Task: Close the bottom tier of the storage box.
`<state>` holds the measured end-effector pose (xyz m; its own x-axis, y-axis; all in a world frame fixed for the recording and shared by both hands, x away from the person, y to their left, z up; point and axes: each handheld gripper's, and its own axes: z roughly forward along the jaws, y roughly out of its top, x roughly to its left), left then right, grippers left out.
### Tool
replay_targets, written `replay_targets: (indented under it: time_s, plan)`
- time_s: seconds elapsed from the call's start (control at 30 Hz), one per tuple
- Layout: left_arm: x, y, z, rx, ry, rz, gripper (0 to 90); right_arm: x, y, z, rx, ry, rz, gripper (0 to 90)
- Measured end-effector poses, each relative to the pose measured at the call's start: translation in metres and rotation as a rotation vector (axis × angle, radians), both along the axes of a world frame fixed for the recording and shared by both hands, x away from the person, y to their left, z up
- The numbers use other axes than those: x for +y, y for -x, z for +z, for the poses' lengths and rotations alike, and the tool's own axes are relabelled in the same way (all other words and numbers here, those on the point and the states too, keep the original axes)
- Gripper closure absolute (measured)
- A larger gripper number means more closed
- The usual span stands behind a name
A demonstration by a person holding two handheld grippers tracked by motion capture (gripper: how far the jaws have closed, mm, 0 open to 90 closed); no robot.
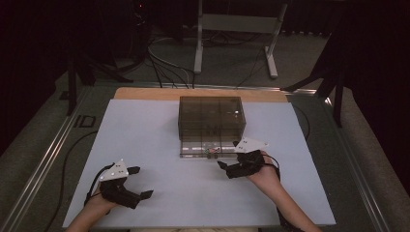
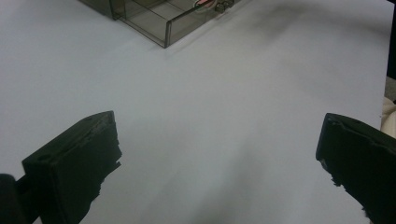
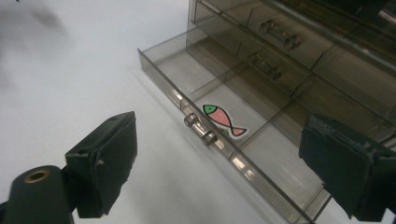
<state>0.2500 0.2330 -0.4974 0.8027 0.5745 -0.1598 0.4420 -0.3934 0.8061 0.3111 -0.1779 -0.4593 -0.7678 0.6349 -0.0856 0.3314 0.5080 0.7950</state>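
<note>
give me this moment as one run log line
drawer: bottom one pulled out | fish sticker: lying inside it | right gripper: open, at drawer handle | left gripper: open, over bare table

Both grippers are matte black, each topped by a pale grey three-cornered plate dotted with small markers. The left gripper has blocky jaws with ragged, chipped pad edges, and a black cable. The right gripper has the same worn pads, with a brass-coloured ring near one jaw's base
</note>
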Motion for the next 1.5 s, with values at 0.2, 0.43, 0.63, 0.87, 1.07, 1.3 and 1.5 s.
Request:
replay_targets:
  time_s: [0.2,0.43,0.63,0.87,1.07,1.3,1.5]
  plan:
    - [0.000,0.000,0.000,-0.001,-0.003,0.001,0.0,0.002,0.002,-0.007,-0.001,0.018,-0.029,11.5]
    - [0.000,0.000,0.000,-0.003,-0.008,0.000,0.0,0.005,0.001,-0.018,0.044,0.019,0.009,10.9]
    - [0.000,0.001,0.000,-0.004,-0.010,0.000,0.0,0.008,0.002,-0.028,0.057,0.025,0.007,11.1]
    - [0.000,0.000,-0.001,-0.001,-0.010,0.000,0.0,0.005,0.001,-0.034,0.067,0.013,-0.016,14.4]
    - [-0.001,0.000,-0.001,-0.001,-0.016,-0.001,0.0,0.001,-0.001,-0.038,0.086,0.022,-0.042,23.5]
    - [-0.001,0.000,-0.002,-0.002,-0.020,-0.002,0.0,0.000,-0.002,-0.041,0.114,0.026,-0.041,30.5]
    - [-0.001,0.000,-0.002,-0.002,-0.021,-0.003,0.0,0.000,-0.003,-0.041,0.120,0.027,-0.052,38.9]
